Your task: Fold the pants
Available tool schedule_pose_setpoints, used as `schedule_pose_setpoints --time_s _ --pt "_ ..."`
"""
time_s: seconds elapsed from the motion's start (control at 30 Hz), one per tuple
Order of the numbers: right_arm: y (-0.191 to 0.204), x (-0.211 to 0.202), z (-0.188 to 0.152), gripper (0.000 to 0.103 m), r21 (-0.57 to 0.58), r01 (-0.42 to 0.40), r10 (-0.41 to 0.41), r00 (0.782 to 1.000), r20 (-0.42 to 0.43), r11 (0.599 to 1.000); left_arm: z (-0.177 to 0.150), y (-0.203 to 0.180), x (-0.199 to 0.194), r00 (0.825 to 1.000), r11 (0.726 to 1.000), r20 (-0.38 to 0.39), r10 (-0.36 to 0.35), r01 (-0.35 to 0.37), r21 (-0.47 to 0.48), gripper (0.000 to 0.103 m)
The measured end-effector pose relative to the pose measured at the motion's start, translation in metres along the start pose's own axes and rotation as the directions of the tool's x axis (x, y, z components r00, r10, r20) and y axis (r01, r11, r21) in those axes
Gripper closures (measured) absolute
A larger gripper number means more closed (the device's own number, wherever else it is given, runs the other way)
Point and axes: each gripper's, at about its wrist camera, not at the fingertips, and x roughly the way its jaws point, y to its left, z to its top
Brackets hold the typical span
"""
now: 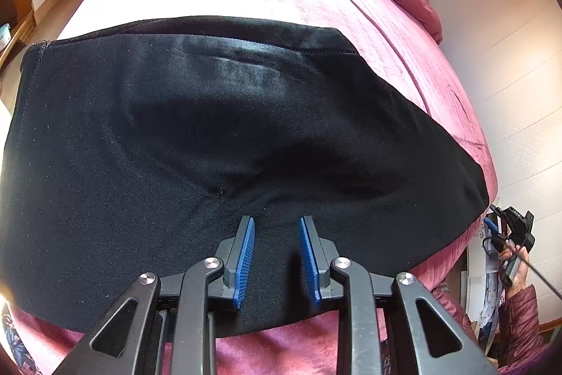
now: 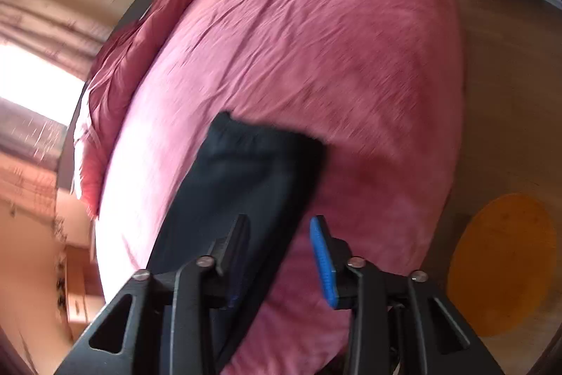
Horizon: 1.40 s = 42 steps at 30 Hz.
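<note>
The left gripper (image 1: 275, 260) hangs just above the black pants (image 1: 224, 136) with its blue-padded jaws parted and nothing between them; cloth shows through the gap, but neither pad pinches it. From there the pants spread outward as a broad, mostly flat panel across the pink bedspread (image 1: 397, 34), a stitched hem running along the far edge toward 12 o'clock and a side seam at about 9 o'clock. At 3 o'clock, off the edge of the bed, the right gripper (image 1: 509, 227) appears in the person's hand. In its own blurred view the right gripper (image 2: 279, 255) is likewise parted and holds nothing, though a narrow stretch of the pants (image 2: 246, 171) lies under its left finger and runs away toward 12 o'clock, ending in a gathered edge. An orange round mat (image 2: 502, 262) sits on the floor at 3 o'clock. Judging by the compact, doubled look of the cloth, at least one fold seems done; a further fold to shorten the bundle, then smoothing, probably remain.
</note>
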Motion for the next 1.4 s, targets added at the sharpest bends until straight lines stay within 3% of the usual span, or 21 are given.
schedule_pose_setpoints --time_s 0.07,0.13,0.2,0.27,0.3,0.4,0.5,0.57,0.63,0.7,0.8,0.87,0.93,1.03,1.2,1.3,1.4 --pt "0.01 0.009 -0.013 0.071 -0.014 -0.027 0.026 0.999 -0.042 1.0 -0.001 0.001 -0.001 1.0 1.0 0.006 -0.009 0.009 -0.001 0.076" --pt "0.018 0.024 -0.018 0.073 -0.036 -0.005 0.003 0.998 -0.067 0.999 -0.004 0.004 -0.003 1.0 1.0 0.01 -0.015 0.015 -0.003 0.076" --pt "0.024 0.035 -0.021 0.095 -0.049 0.037 -0.041 0.996 -0.084 0.998 -0.006 0.006 -0.005 1.0 1.0 0.015 -0.018 0.018 -0.002 0.076" --pt "0.034 0.031 -0.021 0.097 -0.084 0.071 -0.075 0.996 -0.047 0.994 -0.007 0.01 -0.01 1.0 1.0 0.024 -0.018 0.018 0.002 0.076" --pt "0.039 0.028 -0.022 0.097 -0.113 0.104 -0.107 0.994 -0.026 0.988 -0.008 0.011 -0.013 0.999 1.0 0.032 -0.017 0.017 0.005 0.076" --pt "0.043 0.045 -0.024 0.097 -0.167 0.214 -0.227 0.972 -0.067 0.963 -0.012 0.021 -0.022 0.999 1.0 0.047 -0.007 0.007 0.0 0.076" --pt "0.048 0.044 -0.027 0.095 -0.178 0.223 -0.235 0.971 -0.05 0.958 -0.011 0.029 -0.026 0.999 1.0 0.05 0.0 0.001 -0.019 0.076" --pt "0.052 0.036 -0.027 0.085 -0.181 0.231 -0.243 0.969 -0.046 0.956 -0.01 0.035 -0.036 0.998 1.0 0.068 -0.007 0.009 -0.018 0.076" --pt "0.063 0.023 -0.025 0.076 -0.219 0.289 -0.294 0.956 0.008 0.932 -0.009 0.041 -0.043 0.996 1.0 0.087 -0.007 0.008 -0.015 0.075" --pt "0.077 0.004 -0.03 0.075 -0.268 0.313 -0.305 0.949 0.072 0.911 -0.006 0.046 -0.053 0.995 1.0 0.105 -0.003 0.005 -0.016 0.074" --pt "0.12 -0.002 -0.04 0.075 -0.391 0.221 -0.214 0.975 0.063 0.893 -0.001 0.049 -0.064 0.991 1.0 0.135 0.0 0.001 -0.002 0.074" --pt "0.161 0.011 -0.058 0.075 -0.493 0.082 -0.116 0.993 -0.039 0.866 0.0 0.047 -0.066 0.989 1.0 0.149 0.016 -0.019 0.019 0.074" --pt "0.208 0.034 -0.09 0.075 -0.594 -0.049 -0.051 0.987 -0.15 0.803 0.002 0.044 -0.063 0.988 0.999 0.151 0.029 -0.033 0.026 0.074" --pt "0.278 0.08 -0.15 0.075 -0.655 -0.254 0.017 0.938 -0.346 0.712 0.001 0.045 -0.058 0.989 0.999 0.142 0.029 -0.034 0.029 0.074" --pt "0.371 0.149 -0.237 0.075 -0.632 -0.488 0.042 0.81 -0.585 0.601 -0.003 0.04 -0.054 0.99 0.996 0.137 0.046 -0.056 0.075 0.074" --pt "0.409 0.179 -0.28 0.075 -0.62 -0.537 0.0 0.756 -0.655 0.572 -0.002 0.042 -0.051 0.99 0.997 0.138 0.041 -0.05 0.063 0.074" --pt "0.434 0.226 -0.293 0.075 -0.632 -0.54 -0.08 0.722 -0.687 0.556 -0.001 0.047 -0.048 0.989 0.998 0.141 0.036 -0.044 0.055 0.074"
